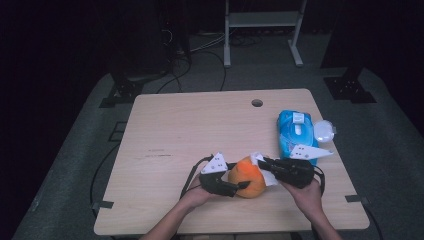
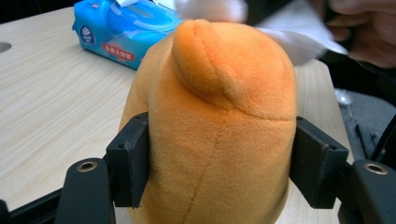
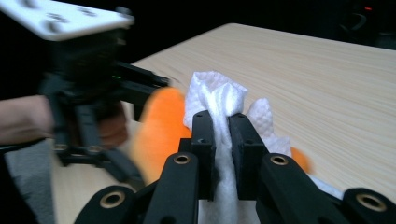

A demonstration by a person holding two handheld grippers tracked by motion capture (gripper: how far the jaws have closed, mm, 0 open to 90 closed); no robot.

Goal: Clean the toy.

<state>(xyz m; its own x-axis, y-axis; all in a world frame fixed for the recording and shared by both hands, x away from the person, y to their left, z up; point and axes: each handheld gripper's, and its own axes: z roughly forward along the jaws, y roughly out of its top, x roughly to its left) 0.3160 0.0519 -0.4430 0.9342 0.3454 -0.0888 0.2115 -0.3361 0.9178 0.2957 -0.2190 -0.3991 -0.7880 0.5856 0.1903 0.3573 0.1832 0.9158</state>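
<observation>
Both forearms came in from the near edge of the table (image 1: 165,130), hands angled inward so the two grippers met at the near middle. The left gripper (image 1: 235,189) lay low and pointed right, its jaws clamped on the sides of the orange plush toy (image 1: 248,178); the right gripper (image 1: 264,163) pointed left at the toy's far-right top, jaws pinched tight on a white wipe (image 1: 257,158). The toy sat on the tabletop near the front edge, between the two grippers. The high view gave the layout: a blue wipes pack (image 1: 296,134) lay at the table's right side, just beyond the right hand, with a small clear lid (image 1: 324,131) just beside it, and a round hole (image 1: 257,103) at the far edge. The left gripper view showed the grip close up, with both black pads pressed into the plush toy (image 2: 219,130) at mid-height and the fabric bulging between them; the wipes pack (image 2: 123,32) was behind on the left and the wipe (image 2: 299,37) against the toy's upper right. The right gripper view showed the wipe (image 3: 219,100) bunched and standing up out of the closed jaws, touching the toy (image 3: 161,126), with the left gripper blurred at the left. The toy looked rounded, fuzzy, plain orange, with a centre seam and a raised flap on top.
</observation>
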